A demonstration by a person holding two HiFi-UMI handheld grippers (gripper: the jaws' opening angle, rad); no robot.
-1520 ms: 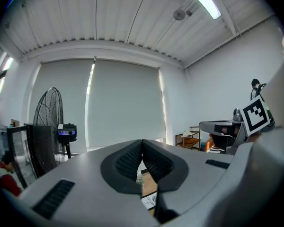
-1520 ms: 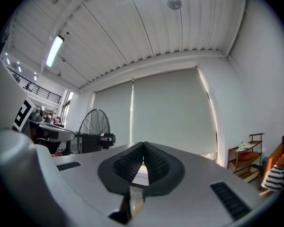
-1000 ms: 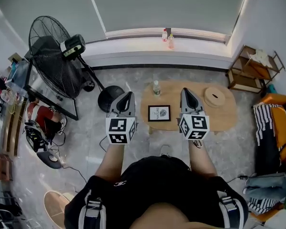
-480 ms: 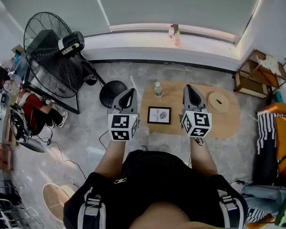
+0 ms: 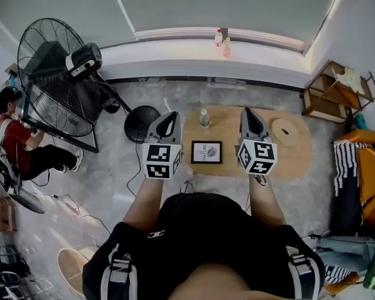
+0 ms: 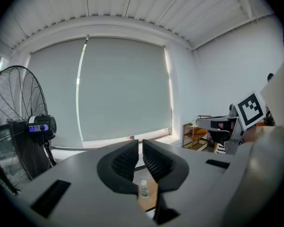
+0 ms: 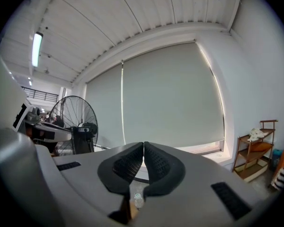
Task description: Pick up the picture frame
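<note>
A small black picture frame (image 5: 207,152) with a white print lies flat on a low oval wooden table (image 5: 300,155) in the head view. My left gripper (image 5: 171,116) hangs above the table's left end, left of the frame, shut with nothing in it. Right of the frame, my right gripper (image 5: 247,112) hovers over the table, also shut and empty. Both are held well above the frame and point toward the window. In the left gripper view (image 6: 141,145) and the right gripper view (image 7: 144,146) the jaws meet, and a small bottle (image 6: 144,189) shows below them.
A small clear bottle (image 5: 204,117) stands on the table behind the frame, and a round wooden lid (image 5: 284,130) lies at the right. A big black floor fan (image 5: 56,80) stands left. A wooden shelf (image 5: 337,92) is at the right wall. A seated person (image 5: 19,142) is at far left.
Both grippers have moved forward together over the table, and now flank the frame more closely. The view has shifted, and the fan and the person at left show more fully.
</note>
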